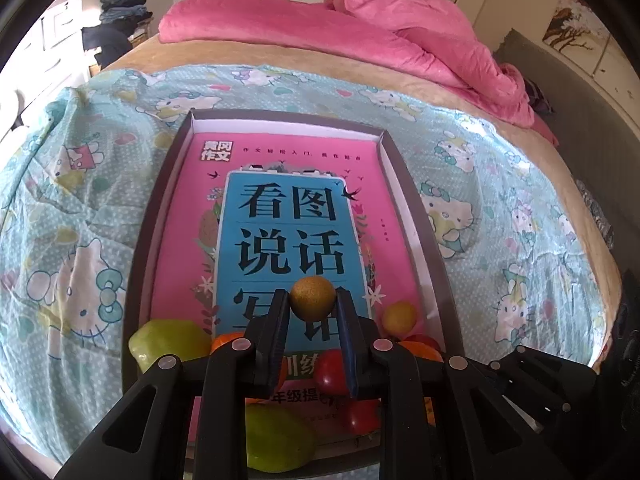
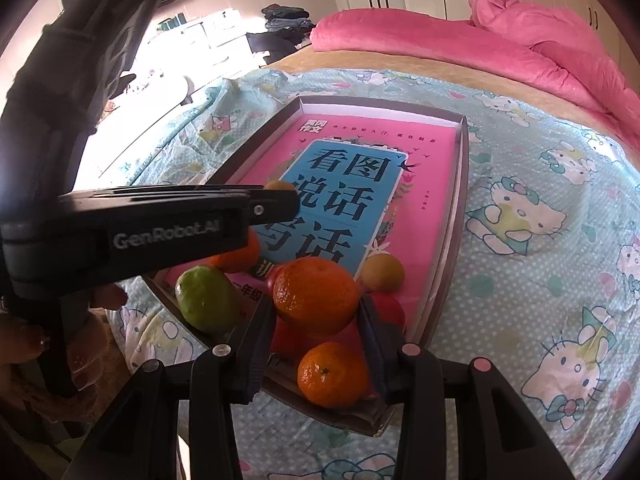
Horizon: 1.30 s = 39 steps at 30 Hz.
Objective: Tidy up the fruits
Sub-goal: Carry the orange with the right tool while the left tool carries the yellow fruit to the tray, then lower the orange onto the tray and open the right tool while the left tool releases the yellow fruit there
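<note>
The bed (image 1: 500, 184) under its cartoon-cat sheet carries a shallow box lid serving as a tray (image 1: 416, 216), and a pink-and-blue book (image 1: 288, 216) lies flat inside it. All the fruit sits crowded at the near end of the tray, on and around the book's lower edge.

I judge I am mid-transfer, each hand carrying one fruit above the tray. My right gripper (image 2: 318, 312) has its jaws clamped on a large mandarin (image 2: 316, 294), held over the heap. My left gripper (image 1: 313, 312) has its jaws pressed tight on a small brown round fruit (image 1: 313, 298), perhaps a longan, held above the book's blue panel. The next move calls for choosing a bare spot further up the book for each, lowering until the fruit rests, then parting the jaws gently so nothing rolls.

My right view shows a second mandarin (image 2: 332, 374) at the tray's near edge, and a green mango-like fruit (image 2: 206, 300) by the left gripper's body. My left view alone shows two green fruits (image 1: 170, 340), a small yellow one (image 1: 399, 317) and red ones (image 1: 330, 368) under my jaws.
</note>
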{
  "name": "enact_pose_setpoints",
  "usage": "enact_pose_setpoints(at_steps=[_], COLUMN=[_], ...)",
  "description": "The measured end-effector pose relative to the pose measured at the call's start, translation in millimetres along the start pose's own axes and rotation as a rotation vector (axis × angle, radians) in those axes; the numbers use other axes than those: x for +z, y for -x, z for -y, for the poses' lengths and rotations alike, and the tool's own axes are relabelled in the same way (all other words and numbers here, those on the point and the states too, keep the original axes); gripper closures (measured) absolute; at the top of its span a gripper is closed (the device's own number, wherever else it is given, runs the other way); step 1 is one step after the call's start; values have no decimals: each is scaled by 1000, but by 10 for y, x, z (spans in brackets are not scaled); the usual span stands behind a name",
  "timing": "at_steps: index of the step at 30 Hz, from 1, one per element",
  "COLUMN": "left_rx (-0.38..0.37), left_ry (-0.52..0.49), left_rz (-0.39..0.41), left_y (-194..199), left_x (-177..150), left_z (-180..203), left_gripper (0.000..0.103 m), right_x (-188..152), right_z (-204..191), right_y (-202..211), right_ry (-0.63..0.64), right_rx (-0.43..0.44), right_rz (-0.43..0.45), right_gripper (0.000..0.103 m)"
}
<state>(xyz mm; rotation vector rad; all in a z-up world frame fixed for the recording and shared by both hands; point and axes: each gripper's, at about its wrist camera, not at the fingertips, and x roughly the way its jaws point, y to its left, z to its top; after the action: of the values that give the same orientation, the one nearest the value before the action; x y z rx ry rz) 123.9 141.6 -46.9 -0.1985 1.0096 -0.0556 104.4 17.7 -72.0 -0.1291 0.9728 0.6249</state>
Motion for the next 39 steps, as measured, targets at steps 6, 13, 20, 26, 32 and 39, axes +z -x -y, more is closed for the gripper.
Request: enact_pose_setpoints(at_steps=[6,13,20,26,32,39], left_rx=[9,-4,-19,-24,-35,-39], left_ry=[-3,-3,-7,-13,-1,-6], left_rz=[-33,-61,-66,-67,-67,-64], left_y=[-66,-134,-141,-135,-122,-86], left_x=[-44,-83,-93,-99,-102,-116], left_z=[4,20,63,93,90,101], left_gripper=[78,78,72,65,61,53], right_x=[-39,-60,-65,-59,-62,-65], right_z=[-5,78,115,118,129,153], right_y=[24,84,134,152,165,168], right_ry=[12,-23,-42,-43,-48,-52], right_rx=[-2,7,4,2,-3,-14], right_rz=[0,1,9,15,15,13], right_gripper=[60,60,60,60,60,60])
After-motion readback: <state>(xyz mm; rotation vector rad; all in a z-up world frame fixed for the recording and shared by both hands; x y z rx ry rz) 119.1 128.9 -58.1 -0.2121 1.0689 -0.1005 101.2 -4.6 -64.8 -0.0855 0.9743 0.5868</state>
